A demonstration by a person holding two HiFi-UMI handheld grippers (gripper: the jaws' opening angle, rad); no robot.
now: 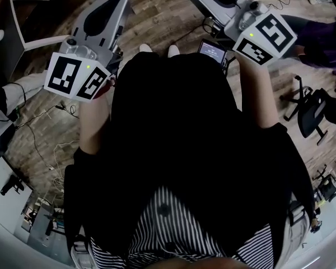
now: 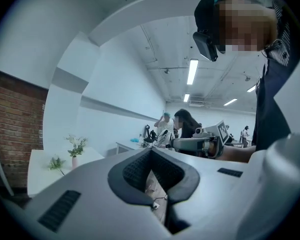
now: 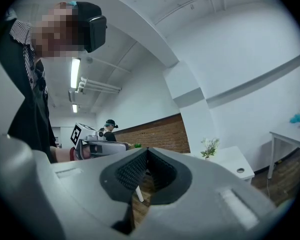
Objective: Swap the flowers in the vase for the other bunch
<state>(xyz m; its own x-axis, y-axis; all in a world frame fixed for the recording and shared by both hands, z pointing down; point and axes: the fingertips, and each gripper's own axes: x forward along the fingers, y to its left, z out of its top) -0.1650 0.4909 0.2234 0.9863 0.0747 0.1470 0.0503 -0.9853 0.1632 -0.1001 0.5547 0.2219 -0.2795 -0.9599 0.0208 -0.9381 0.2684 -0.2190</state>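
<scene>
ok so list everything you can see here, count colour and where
vase of flowers: one, pinkish vase, white blooms, upright on the white table
loose bunch: one, green, lying on that table beside the vase
white table: one, white, by the brick wall
office chair: one, black, on the floor
cables: several, on the floor
bystanders: at least two, far back of the room
left gripper: one, grey, shut, empty
right gripper: one, grey, shut, empty
</scene>
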